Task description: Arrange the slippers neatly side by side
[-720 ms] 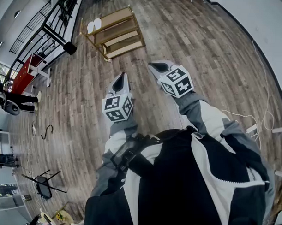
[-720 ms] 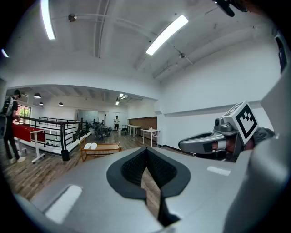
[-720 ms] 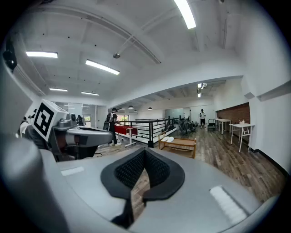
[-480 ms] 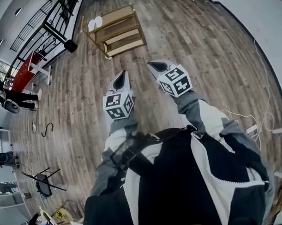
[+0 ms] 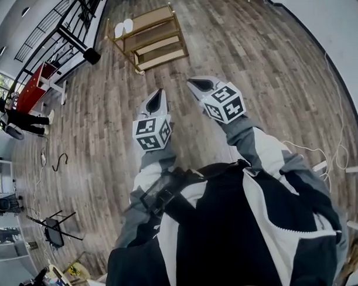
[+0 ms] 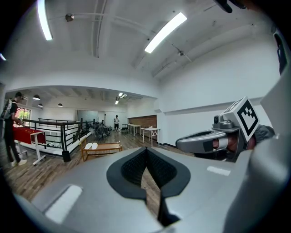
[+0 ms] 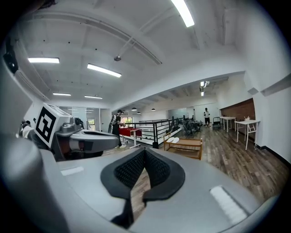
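I hold both tongs out in front of me, up in the air above the wood floor (image 5: 104, 113). My two arms are in grey and white sleeves (image 5: 256, 143) and reach forward from my body. The left gripper (image 5: 159, 93) and the right gripper (image 5: 190, 82) are side by side and apart, not touching. Their tips lean a little toward each other. Both point nearly level, just a bit down. Each one has its marker cube (image 5: 151, 132) at the back, close to my hand.

In the left gripper view, the left gripper (image 6: 146, 150) is closed. Its black pads (image 6: 132, 166) meet at the tip and nothing is between them. I only see floor through the small gap lower down. The right gripper (image 6: 179, 144) shows off to the right there, reaching in sideways.

In the right gripper view, the right gripper (image 7: 144, 152) is closed too. Its pads touch at the tip and it grips nothing. The left gripper (image 7: 119, 139) shows at the left side there.

The slippers (image 5: 123, 28) are white and far ahead of me. They lie close together at one end of the top of a low wooden rack (image 5: 154, 38). Both gripper views show them there as well, small and far off (image 6: 91, 146) (image 7: 173, 140). They are well apart from both tongs.

A black railing (image 5: 60, 32) and a red table (image 5: 33, 88) are past the rack, and a person (image 5: 18, 123) stands by the table.
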A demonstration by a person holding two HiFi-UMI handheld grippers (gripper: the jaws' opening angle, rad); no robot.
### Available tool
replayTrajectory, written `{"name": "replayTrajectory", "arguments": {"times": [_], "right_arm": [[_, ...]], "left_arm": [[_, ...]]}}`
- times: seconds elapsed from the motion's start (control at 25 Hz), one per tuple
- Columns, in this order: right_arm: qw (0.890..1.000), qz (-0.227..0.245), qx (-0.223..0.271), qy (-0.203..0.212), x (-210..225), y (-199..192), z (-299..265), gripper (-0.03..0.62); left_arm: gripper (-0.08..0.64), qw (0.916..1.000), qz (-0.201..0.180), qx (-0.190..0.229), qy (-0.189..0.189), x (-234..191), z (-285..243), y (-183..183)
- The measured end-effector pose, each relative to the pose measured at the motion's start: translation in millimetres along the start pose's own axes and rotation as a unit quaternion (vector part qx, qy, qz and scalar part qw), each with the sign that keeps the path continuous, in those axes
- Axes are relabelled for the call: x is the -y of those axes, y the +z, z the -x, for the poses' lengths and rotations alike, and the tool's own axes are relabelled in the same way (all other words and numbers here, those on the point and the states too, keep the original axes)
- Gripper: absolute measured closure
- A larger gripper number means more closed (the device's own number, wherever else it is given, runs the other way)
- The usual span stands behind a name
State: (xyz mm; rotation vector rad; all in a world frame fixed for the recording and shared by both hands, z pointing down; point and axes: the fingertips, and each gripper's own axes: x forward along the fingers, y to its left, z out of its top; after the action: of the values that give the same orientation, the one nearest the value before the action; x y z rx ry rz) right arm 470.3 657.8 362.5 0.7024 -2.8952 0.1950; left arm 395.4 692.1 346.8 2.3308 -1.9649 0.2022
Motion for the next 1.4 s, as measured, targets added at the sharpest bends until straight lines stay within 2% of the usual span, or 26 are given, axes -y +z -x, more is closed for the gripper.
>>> {"name": "replayTrajectory", "arguments": {"times": [0.2,0.48,0.84,1.24,1.4], "right_arm": [[1.000,0.007,-0.005,0.019,-12,0,-4,0.572],[1.000,0.006,-0.010,0.025,-10,-6,-9,0.572],[0.999,0.010,-0.031,0.041,-19,-23,-21,0.571],[0.997,0.009,-0.047,0.053,-33,-22,-82,0.569],[0.998,0.012,-0.044,0.037,-30,-8,-122,0.569]], "left_arm": [[0.558,1.0000,-0.004,0.000,-0.004,-3,-2,5],[0.558,0.9999,-0.013,0.005,0.004,-10,-7,14],[0.558,1.0000,-0.002,0.006,0.006,-18,-13,14],[0.558,0.9998,0.020,0.006,-0.003,-79,-35,7],[0.558,0.9997,0.016,0.011,-0.014,-116,-50,12]]}}
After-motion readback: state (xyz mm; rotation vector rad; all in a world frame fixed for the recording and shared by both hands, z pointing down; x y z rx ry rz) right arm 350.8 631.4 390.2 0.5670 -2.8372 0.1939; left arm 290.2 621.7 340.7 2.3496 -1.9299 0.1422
